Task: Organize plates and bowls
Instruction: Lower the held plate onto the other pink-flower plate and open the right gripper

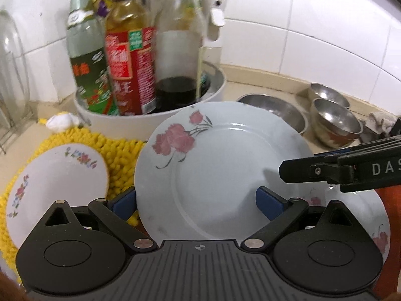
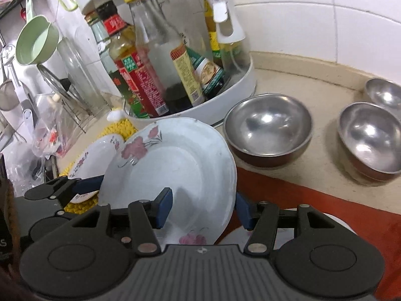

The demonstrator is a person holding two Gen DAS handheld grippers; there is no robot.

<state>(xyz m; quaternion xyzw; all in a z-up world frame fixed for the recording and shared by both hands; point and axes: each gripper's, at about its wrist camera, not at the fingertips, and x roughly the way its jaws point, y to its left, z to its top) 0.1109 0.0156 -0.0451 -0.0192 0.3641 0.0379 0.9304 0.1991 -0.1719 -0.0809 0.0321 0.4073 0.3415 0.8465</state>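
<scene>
A big white plate with pink flowers (image 1: 220, 165) (image 2: 175, 165) hangs tilted above the counter. My left gripper (image 1: 198, 200) is shut on its near left rim, one blue pad behind the plate and one on its face. From the right, my right gripper (image 2: 203, 208) is shut on the opposite rim in the same way, one pad on the face and one behind. A second flowered plate (image 1: 376, 215) lies underneath on a red mat (image 2: 313, 195). A small flower-rimmed plate (image 1: 57, 183) (image 2: 97, 158) rests on a yellow mat (image 1: 117, 150). Three steel bowls (image 2: 268, 128) (image 2: 371, 138) (image 2: 386, 95) stand at the right.
A white round caddy (image 1: 150, 123) (image 2: 225, 100) full of sauce bottles stands just behind the plate against the tiled wall. A wire rack with glass lids (image 2: 75, 95) and a plastic bag (image 2: 50, 130) sit at the far left. A rag (image 1: 381, 123) lies beyond the bowls.
</scene>
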